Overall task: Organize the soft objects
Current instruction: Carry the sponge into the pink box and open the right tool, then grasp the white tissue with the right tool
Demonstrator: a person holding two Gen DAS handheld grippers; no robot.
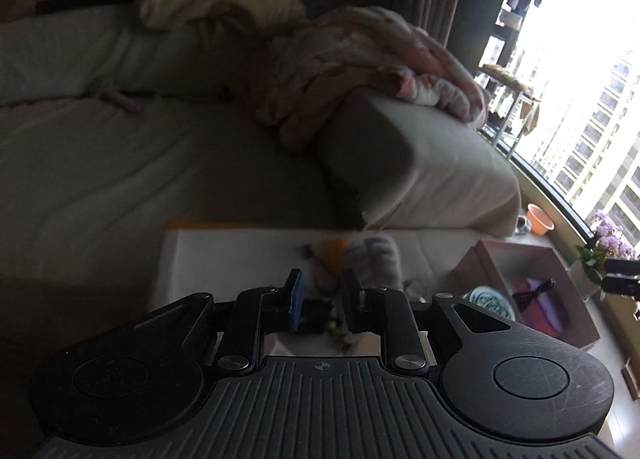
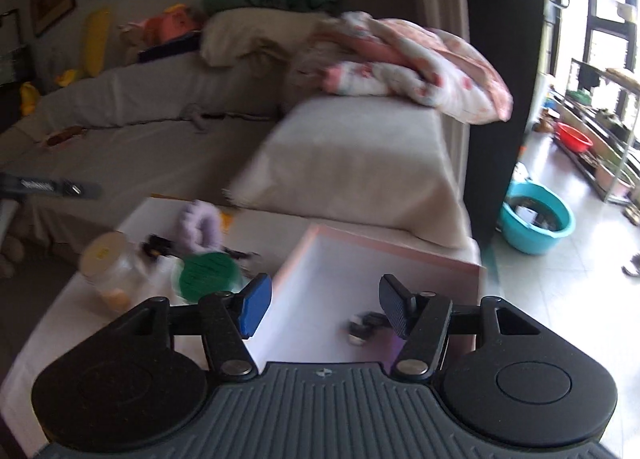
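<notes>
a: the right gripper (image 2: 324, 309) hangs over the pink box (image 2: 384, 255), jaws apart, nothing between them; a small dark item (image 2: 362, 329) lies inside.

b: the left gripper (image 1: 322, 301) is nearly closed, seemingly on a blurred beaded thing (image 1: 338, 333). the purple scrunchie (image 1: 374, 259) waits just beyond, probably next. room is tight: the sofa arm (image 1: 416, 163) crowds the table's (image 1: 224, 255) far edge.

Left gripper (image 1: 323, 301) jaws nearly closed; right gripper (image 2: 325, 309) jaws spread apart.
</notes>
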